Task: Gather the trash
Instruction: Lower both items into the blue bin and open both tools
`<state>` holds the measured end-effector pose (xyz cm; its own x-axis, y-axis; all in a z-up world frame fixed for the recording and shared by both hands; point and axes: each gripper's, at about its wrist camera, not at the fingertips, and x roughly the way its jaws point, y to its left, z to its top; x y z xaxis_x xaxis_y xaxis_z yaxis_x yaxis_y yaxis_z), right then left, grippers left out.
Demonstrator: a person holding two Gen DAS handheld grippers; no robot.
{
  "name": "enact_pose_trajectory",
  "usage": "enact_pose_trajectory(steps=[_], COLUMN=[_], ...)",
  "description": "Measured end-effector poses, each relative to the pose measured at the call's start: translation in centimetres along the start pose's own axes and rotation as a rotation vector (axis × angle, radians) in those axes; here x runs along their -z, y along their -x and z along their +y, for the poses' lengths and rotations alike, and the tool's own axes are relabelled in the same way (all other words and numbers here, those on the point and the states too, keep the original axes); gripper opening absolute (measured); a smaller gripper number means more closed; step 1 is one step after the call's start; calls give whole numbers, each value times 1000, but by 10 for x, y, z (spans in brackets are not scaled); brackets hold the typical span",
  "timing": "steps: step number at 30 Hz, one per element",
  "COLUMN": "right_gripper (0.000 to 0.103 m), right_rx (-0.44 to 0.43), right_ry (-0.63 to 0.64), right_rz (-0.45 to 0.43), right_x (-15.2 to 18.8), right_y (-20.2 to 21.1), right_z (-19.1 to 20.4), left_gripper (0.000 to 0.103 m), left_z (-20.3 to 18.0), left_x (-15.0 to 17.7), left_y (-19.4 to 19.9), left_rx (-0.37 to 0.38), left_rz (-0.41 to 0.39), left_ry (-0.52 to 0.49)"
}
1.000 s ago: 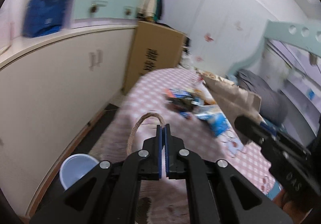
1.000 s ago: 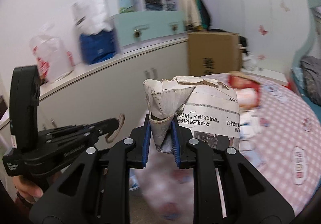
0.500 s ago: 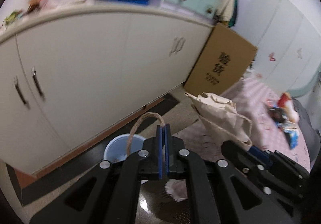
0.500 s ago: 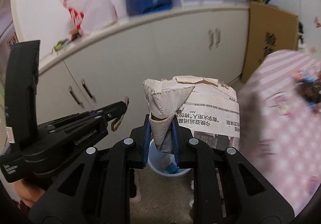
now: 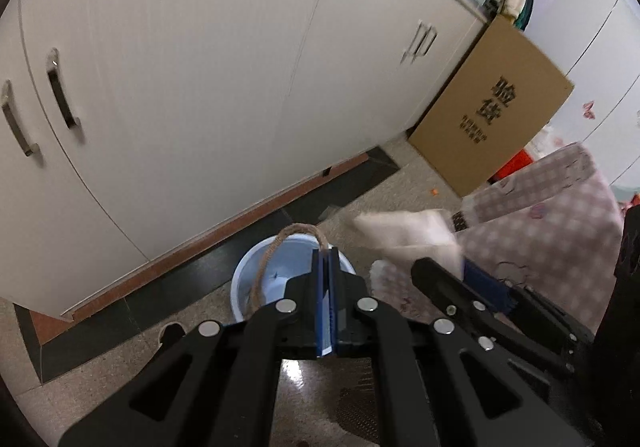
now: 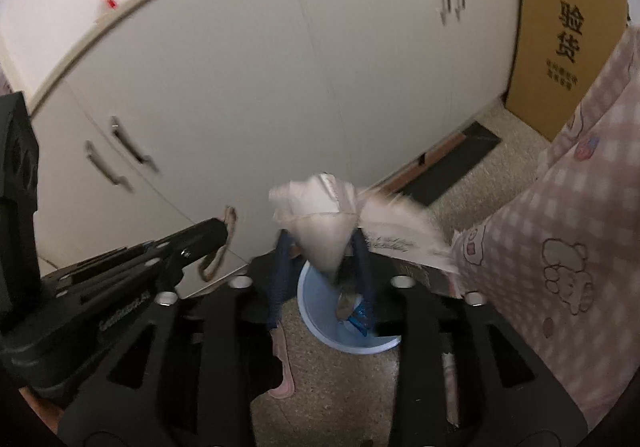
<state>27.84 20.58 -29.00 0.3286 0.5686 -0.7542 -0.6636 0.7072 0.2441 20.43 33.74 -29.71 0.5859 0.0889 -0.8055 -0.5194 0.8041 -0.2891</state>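
A light blue trash bin [image 5: 280,279] stands on the floor by the white cabinets; it also shows in the right wrist view [image 6: 340,331]. My left gripper [image 5: 325,259] is shut on the rope handle [image 5: 276,247] of a paper bag, above the bin. My right gripper [image 6: 322,251] has its jaws spread wide around the crumpled newspaper bag [image 6: 324,223], which is blurred and sits just above the bin. The bag shows as a pale blur [image 5: 408,233] in the left wrist view, ahead of the right gripper [image 5: 440,279].
White cabinets [image 5: 200,87] run along the left. A cardboard box [image 5: 492,107] leans against them. The pink checked bed cover [image 6: 560,227] hangs at the right. A pink slipper [image 6: 280,363] lies on the speckled floor beside the bin.
Both grippers have swung down from the bed toward the floor and now hang over the blue bin. The right gripper's jaws have opened wider and the newspaper bag is blurred, in motion.
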Motion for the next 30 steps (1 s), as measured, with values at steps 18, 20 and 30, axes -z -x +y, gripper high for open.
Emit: enact_pose_trajectory(steps=[18, 20, 30], right_gripper=[52, 52, 52], right_rx=[126, 131, 132], right_ry=[-13, -18, -55], right_rz=[-57, -68, -88], right_x=[14, 14, 11], right_y=[13, 15, 22], right_z=[-29, -33, -44], left_gripper=[3, 3, 54], left_z=[-13, -17, -23], left_x=[2, -1, -8], left_y=[-46, -49, -54], left_rx=[60, 78, 81], left_rz=[97, 108, 120], left_ry=[0, 14, 64])
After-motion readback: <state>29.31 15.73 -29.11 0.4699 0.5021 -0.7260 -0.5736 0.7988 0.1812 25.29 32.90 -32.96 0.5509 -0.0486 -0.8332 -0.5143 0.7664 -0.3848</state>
